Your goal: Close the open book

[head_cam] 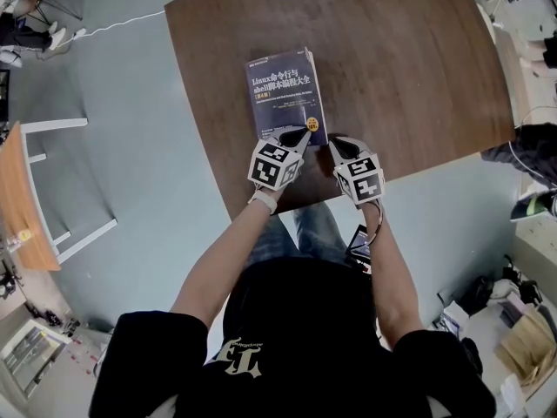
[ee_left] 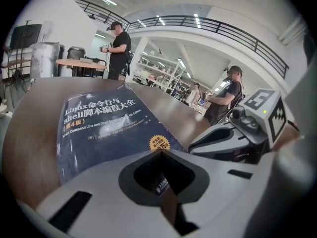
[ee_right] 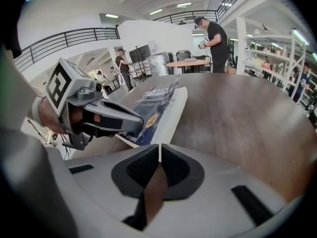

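The book lies flat and closed on the dark wooden table, its dark blue cover with white title facing up. My left gripper is shut, and its tip rests over the near right corner of the cover, by the gold sticker. In the left gripper view the cover stretches away ahead of the joined jaws. My right gripper is shut too. It sits just right of the book's near corner, over bare table, with nothing in it. The right gripper view shows the book from its page side, with the left gripper on it.
The table's near edge lies right under both grippers. A white-framed wooden bench stands on the floor at left. Clutter fills the lower right. People stand well beyond the table.
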`<state>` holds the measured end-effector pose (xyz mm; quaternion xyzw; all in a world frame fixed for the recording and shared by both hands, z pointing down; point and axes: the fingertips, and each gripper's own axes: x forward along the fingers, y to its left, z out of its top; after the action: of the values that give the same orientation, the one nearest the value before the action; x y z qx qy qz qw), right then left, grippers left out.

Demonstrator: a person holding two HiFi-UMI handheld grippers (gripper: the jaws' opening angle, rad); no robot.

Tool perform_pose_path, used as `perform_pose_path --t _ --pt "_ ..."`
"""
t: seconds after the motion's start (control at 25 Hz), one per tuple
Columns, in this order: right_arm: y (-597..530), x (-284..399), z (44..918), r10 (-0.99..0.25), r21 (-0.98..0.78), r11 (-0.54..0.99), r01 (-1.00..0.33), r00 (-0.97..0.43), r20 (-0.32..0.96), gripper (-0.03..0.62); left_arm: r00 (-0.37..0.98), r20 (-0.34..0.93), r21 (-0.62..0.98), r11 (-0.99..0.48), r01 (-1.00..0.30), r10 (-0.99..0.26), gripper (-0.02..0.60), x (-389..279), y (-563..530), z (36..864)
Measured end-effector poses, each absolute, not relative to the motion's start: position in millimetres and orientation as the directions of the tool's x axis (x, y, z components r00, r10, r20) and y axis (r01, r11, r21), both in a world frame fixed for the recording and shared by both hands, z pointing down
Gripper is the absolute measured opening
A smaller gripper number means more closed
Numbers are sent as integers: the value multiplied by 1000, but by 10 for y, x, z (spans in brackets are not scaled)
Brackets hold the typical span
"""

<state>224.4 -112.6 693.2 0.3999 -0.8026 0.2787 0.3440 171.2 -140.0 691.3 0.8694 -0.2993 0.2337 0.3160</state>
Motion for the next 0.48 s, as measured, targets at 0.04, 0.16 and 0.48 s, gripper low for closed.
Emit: perform_pose_path --t 0.04,0.16,0.48 --pt "-1149 2270 6910 -460 -168 519 -838 -440 771 3 706 607 404 -623 -670 -366 5 1727 -1397 6924" --pt "-1251 2286 6824 -497 -162 508 -846 -441 747 3 679 651 378 -632 -677 -339 5 1761 -1377 6978" --pt "-1516 2049 6700 -515 -127 564 -816 -467 719 3 618 740 371 -603 -706 -267 5 1784 -1401 7107"
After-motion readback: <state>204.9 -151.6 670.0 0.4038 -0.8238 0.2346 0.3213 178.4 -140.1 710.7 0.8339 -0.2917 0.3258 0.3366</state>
